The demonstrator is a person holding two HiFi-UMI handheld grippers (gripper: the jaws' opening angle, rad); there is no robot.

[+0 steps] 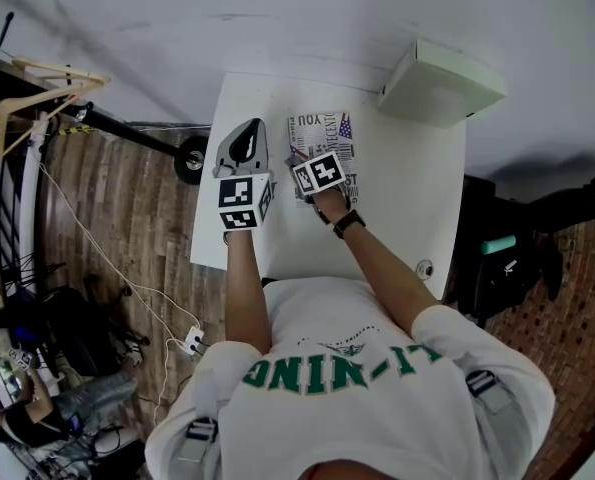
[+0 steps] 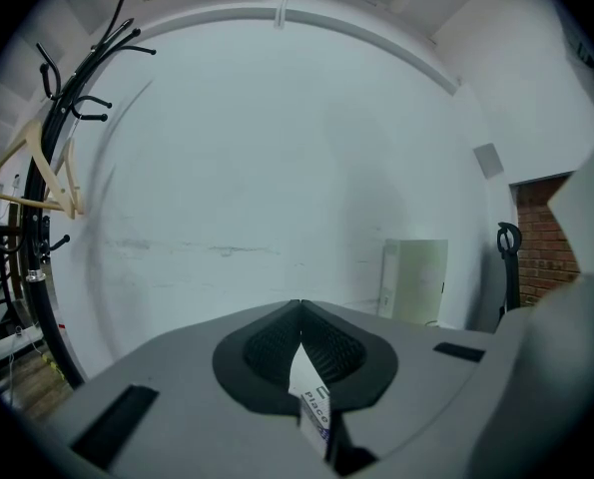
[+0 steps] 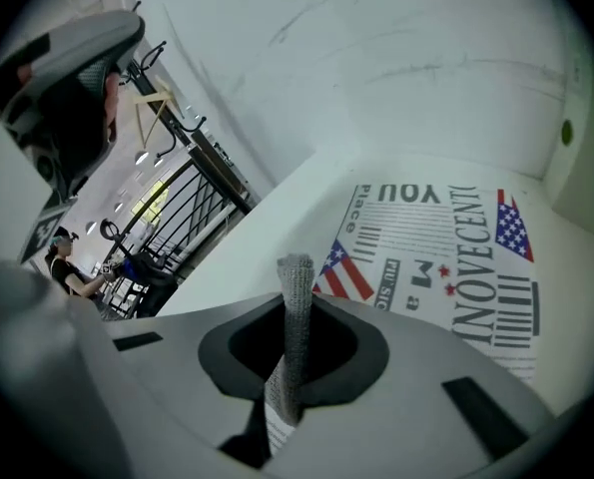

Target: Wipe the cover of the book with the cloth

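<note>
The book [image 1: 327, 131] lies flat on the white table [image 1: 407, 188]; its cover is white with black newspaper-style print and small flags [image 3: 446, 247]. My right gripper [image 1: 315, 158] hovers over the book's near edge, shut on a strip of grey knit cloth [image 3: 297, 317] that sticks up between the jaws [image 3: 297, 267]. My left gripper [image 1: 247, 133] is beside the book on its left, above bare table. It points at the wall [image 2: 298, 312], shut on a small white printed paper slip [image 2: 311, 397].
A white box [image 1: 439, 83] stands at the table's far right corner, also in the left gripper view [image 2: 416, 277]. A small round object [image 1: 424, 268] sits near the front right edge. A coat rack with wooden hangers [image 1: 37, 88] and floor cables are on the left.
</note>
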